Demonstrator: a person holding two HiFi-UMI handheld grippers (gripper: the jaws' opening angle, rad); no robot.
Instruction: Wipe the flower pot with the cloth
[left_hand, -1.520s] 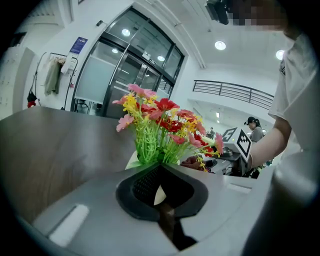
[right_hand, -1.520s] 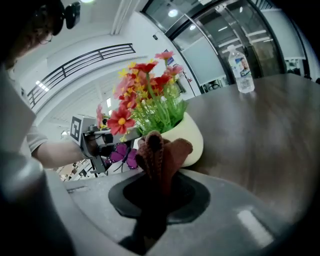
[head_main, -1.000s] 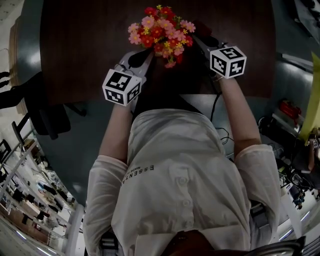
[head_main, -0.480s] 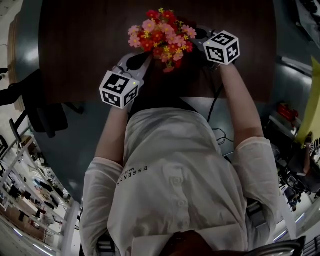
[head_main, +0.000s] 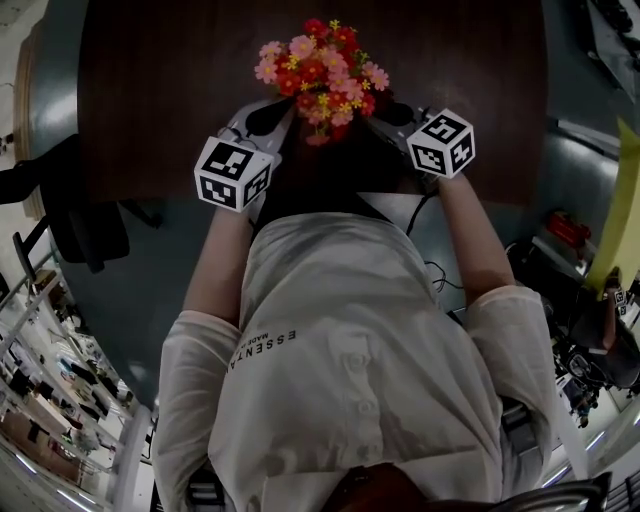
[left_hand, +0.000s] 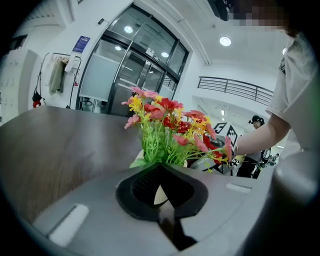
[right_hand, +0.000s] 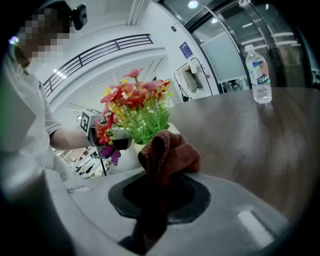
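The left gripper (left_hand: 161, 164) is seen closed against the cream flower pot (left_hand: 159, 195), any grip unclear; the brown cloth (right_hand: 169, 152) is clamped in the right gripper (right_hand: 162, 170); overhead, the pot is hidden by artificial flowers (head_main: 322, 68), upper centre.

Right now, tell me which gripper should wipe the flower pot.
Right. The right gripper is shut on the brown cloth, which bunches out close beside the flower pot. The left gripper sits at the pot's other side, jaws together, with no cloth.
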